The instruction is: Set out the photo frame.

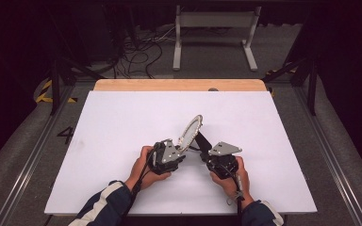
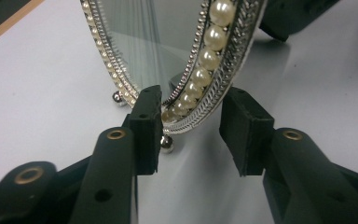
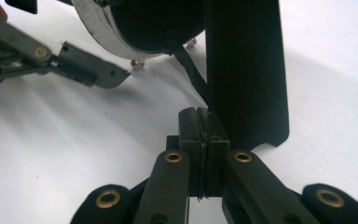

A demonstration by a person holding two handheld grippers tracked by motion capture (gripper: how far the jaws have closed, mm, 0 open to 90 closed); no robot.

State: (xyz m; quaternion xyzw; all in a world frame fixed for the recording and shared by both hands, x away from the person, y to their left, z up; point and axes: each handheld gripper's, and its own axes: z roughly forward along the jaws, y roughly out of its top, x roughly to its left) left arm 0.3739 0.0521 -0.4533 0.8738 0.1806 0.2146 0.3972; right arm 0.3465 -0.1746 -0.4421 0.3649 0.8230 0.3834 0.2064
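An oval mirror (image 1: 191, 129) with a pearl and silver rim (image 2: 209, 60) stands tilted on small ball feet at the table's middle. Its black back stand (image 1: 203, 141) props it from behind. My left gripper (image 2: 193, 126) is open, its jaws on either side of the rim's lower end; the left pad is close to the rim and the right pad stands clear. My right gripper (image 3: 200, 121) is shut, pads pressed together at the lower left edge of the black stand (image 3: 247, 70). I see nothing between its pads. In the high view the left gripper (image 1: 181, 149) and right gripper (image 1: 205, 153) flank the mirror's base.
A white board (image 1: 122, 122) covers the table, with a wooden strip (image 1: 179, 84) along its far edge. Beyond it stand a grey metal frame (image 1: 214, 21) and loose cables (image 1: 136, 52) on the floor. The left gripper's fingers (image 3: 93, 70) show in the right gripper view.
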